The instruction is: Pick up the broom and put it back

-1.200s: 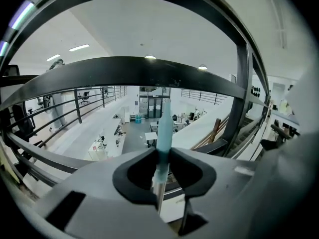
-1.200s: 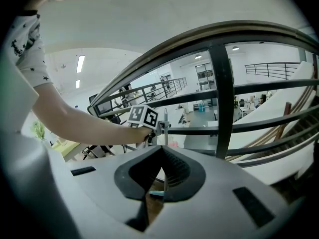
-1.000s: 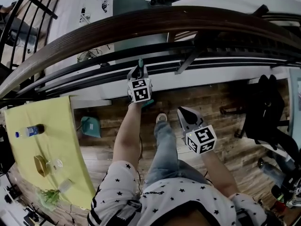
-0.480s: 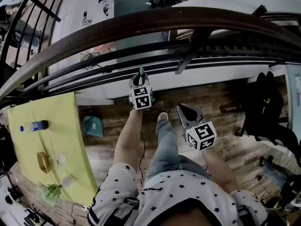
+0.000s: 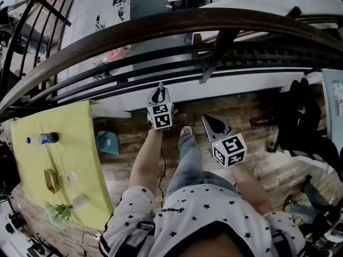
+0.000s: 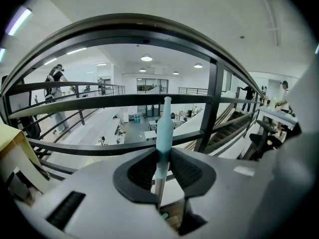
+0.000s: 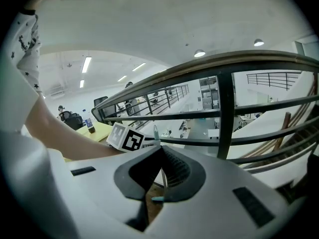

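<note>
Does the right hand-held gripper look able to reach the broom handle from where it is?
Probably yes: the broom handle stands upright in the left hand-held gripper, close by, with nothing between. The right hand-held gripper has its jaws together, though.

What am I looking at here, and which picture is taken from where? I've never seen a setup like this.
There is no robot. A person holds a two-jaw gripper in each hand, and each gripper carries a cube with square markers. The wide picture comes from a camera on the person's head, looking down at a wooden floor and a railing. The other two come from cameras riding on the grippers, looking along their jaws. The left gripper is closed on the teal broom handle, which stands upright before the railing. The right gripper has its jaws together, holding nothing. At the left is a yellow table with a bottle and small items. What looks like a dustpan lies beside it.
</note>
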A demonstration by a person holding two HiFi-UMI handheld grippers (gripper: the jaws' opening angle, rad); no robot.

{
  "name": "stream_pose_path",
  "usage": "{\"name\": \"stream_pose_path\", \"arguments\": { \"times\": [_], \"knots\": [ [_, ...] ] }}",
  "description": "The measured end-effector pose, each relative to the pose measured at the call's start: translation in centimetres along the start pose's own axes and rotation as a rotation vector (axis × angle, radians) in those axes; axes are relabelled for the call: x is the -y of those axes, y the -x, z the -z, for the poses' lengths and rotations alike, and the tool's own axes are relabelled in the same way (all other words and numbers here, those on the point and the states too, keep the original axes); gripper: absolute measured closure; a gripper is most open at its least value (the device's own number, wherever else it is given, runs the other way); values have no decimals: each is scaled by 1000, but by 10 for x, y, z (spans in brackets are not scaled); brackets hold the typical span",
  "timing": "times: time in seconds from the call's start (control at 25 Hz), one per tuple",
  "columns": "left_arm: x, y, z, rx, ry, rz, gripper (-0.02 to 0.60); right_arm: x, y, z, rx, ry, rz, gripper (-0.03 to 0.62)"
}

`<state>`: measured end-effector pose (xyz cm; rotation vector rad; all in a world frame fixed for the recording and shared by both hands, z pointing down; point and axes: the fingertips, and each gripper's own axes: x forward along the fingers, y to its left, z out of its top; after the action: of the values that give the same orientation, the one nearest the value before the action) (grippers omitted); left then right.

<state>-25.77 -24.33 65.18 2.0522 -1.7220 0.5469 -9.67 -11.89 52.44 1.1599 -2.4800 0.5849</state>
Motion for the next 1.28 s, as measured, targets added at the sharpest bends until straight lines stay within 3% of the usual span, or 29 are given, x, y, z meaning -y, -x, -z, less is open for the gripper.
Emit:
{"name": "stream_pose_path", "arguments": {
  "times": [0.6, 0.96, 1.28],
  "knots": [
    [8, 54, -18, 28, 60, 37, 491, -16, 15, -27, 32, 39, 4, 600],
    [37, 62, -48, 54, 60, 103, 491, 9, 28, -46, 71, 29, 91, 600],
    [67, 53, -70, 63, -10, 202, 491, 41, 38, -68, 131, 18, 196, 600]
  ]
}}
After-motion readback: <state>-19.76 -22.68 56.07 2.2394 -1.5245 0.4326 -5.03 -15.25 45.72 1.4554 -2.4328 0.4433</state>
